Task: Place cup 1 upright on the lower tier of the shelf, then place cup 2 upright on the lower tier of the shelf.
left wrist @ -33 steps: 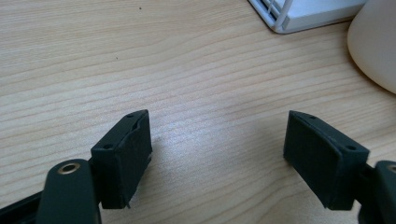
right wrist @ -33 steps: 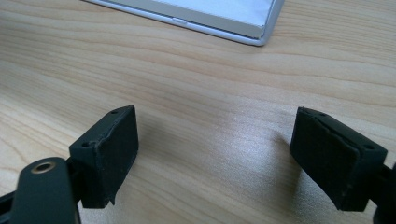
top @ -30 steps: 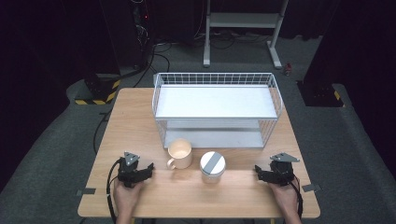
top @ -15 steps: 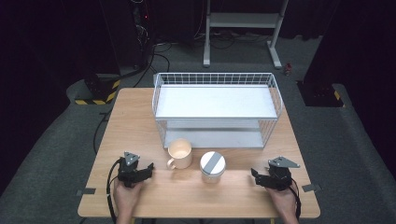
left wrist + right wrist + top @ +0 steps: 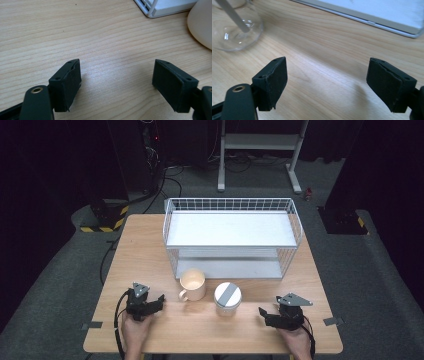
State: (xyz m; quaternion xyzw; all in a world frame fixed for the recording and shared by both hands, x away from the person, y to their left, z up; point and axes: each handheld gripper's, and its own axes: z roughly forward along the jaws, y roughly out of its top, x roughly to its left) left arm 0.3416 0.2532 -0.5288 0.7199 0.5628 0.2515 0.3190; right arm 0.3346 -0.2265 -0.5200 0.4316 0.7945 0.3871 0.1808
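You hold the left gripper (image 5: 159, 301) and right gripper (image 5: 262, 313) with jaws spread wide, empty; mug (image 5: 193, 284) and lidded cup (image 5: 227, 298) stand untouched before the rack (image 5: 231, 206).

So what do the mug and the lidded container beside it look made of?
The mug looks like glazed ceramic: opaque cream, smooth, thick-walled. The container is likely clear glass or plastic: the right gripper view shows a see-through, glinting base. Its white, grey-striped lid's material is unclear.
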